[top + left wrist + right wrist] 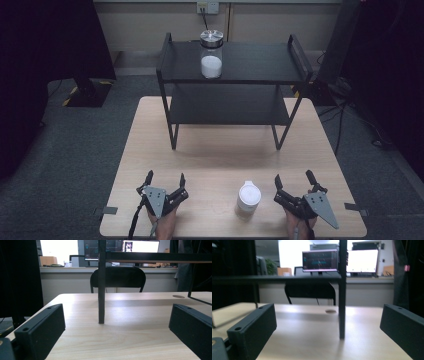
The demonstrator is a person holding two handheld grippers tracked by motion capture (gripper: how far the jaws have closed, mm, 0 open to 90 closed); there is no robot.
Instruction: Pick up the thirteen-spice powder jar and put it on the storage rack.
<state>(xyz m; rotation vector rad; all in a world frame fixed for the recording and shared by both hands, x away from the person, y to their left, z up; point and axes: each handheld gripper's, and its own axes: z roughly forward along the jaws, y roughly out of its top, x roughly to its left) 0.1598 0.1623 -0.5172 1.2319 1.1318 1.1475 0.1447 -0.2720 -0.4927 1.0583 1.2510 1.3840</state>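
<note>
A glass jar [211,54] with a silver lid and white powder inside stands on the top shelf of a black two-tier rack [235,104] at the table's far side. A small white-lidded container [248,198] stands near the front edge, between my grippers. My left gripper [165,181] rests open at the front left, nothing between its jaws. My right gripper [293,181] rests open just right of the white container, apart from it. In the left gripper view a rack leg [101,290] stands ahead; the right gripper view shows another leg [342,292].
The light wooden table [210,160] has bare room between the rack and my grippers. A round cable hole [178,296] lies in the tabletop beyond the rack. A black chair [117,277] and monitors stand past the far edge. Dark stands flank the table.
</note>
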